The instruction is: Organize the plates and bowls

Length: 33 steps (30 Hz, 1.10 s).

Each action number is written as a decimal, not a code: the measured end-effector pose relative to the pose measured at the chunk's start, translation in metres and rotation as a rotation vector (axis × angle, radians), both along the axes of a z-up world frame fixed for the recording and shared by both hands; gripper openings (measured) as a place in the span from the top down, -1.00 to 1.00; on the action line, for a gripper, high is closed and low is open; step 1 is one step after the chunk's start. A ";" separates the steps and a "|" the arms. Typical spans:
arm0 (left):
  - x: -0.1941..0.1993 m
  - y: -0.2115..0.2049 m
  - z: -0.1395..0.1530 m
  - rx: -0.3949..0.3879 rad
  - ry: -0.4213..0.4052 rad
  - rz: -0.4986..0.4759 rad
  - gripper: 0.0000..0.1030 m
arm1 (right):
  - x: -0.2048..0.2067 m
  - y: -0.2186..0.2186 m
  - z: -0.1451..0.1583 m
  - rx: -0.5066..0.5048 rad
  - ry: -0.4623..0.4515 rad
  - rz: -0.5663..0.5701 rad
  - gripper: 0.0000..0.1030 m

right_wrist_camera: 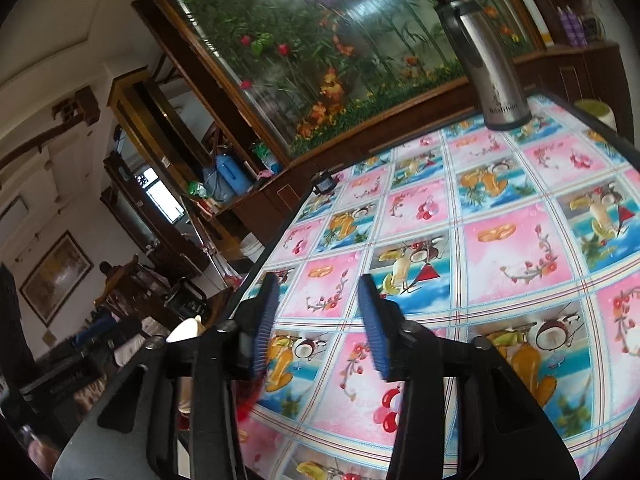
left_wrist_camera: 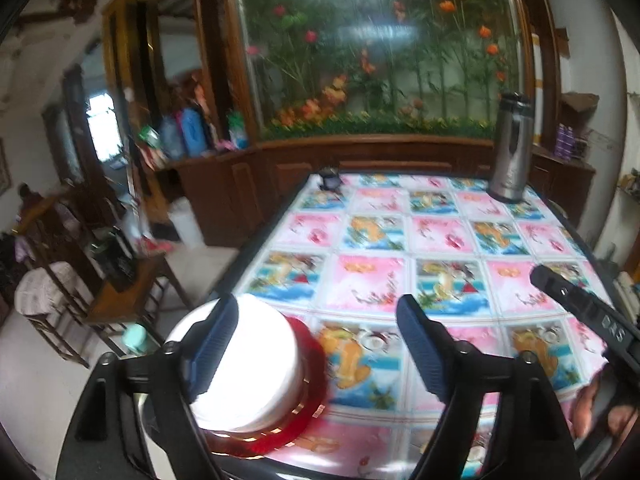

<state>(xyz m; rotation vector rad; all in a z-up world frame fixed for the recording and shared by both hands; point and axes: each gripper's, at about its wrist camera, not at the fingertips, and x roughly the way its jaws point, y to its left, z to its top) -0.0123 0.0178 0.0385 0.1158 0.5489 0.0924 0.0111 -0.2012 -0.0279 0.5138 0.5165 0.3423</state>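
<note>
With the stack of white ceramic bowls (left_wrist_camera: 248, 364) set on the red scalloped plastic plate (left_wrist_camera: 308, 392) at the near left corner of the counter (left_wrist_camera: 400, 240), both the left tool (left_wrist_camera: 320, 344) and right tool (right_wrist_camera: 316, 324) are spread and empty, so clearance is best kept from the stack's rim.

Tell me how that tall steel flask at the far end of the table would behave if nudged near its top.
The steel flask stands tall on a narrow base, so a push up high would probably tip it rather than slide it. Its shiny metal wall looks stiff and likely slippery. The glossy tablecloth may let it skid.
</note>
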 end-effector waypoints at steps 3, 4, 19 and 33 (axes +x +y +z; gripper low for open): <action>-0.012 -0.003 0.006 0.049 -0.082 0.035 -0.68 | -0.007 0.013 0.003 -0.034 -0.036 0.035 0.14; -0.014 -0.003 0.007 0.053 -0.094 0.036 -0.76 | -0.009 0.018 0.004 -0.043 -0.050 0.044 0.14; -0.020 0.039 0.009 -0.079 -0.070 0.074 -0.99 | -0.028 0.080 0.010 -0.139 -0.108 0.184 0.14; -0.015 0.078 0.002 -0.226 -0.031 0.070 -0.99 | -0.022 0.112 0.001 -0.202 -0.073 0.227 0.14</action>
